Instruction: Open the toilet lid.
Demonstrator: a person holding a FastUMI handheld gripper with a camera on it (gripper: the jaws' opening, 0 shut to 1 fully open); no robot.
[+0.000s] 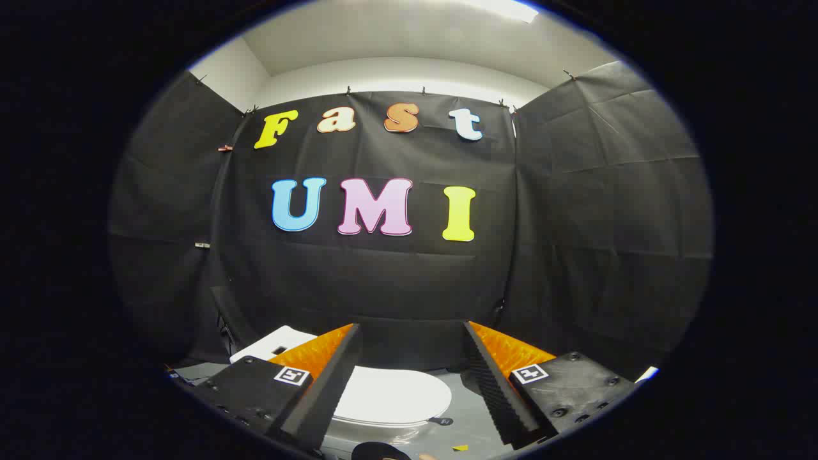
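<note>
Hand-held gripper (412, 332) spread wide, closed toilet lid (391, 396) below, partly hidden by left finger (332, 377).

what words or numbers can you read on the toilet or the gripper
None can be read.
Gripper, fingers open: a square black-and-white marker on each side, a pattern, no words.
Toilet lid, shut, between the fingers: plain white.
Tank: a small dark mark, too small to read.
</note>
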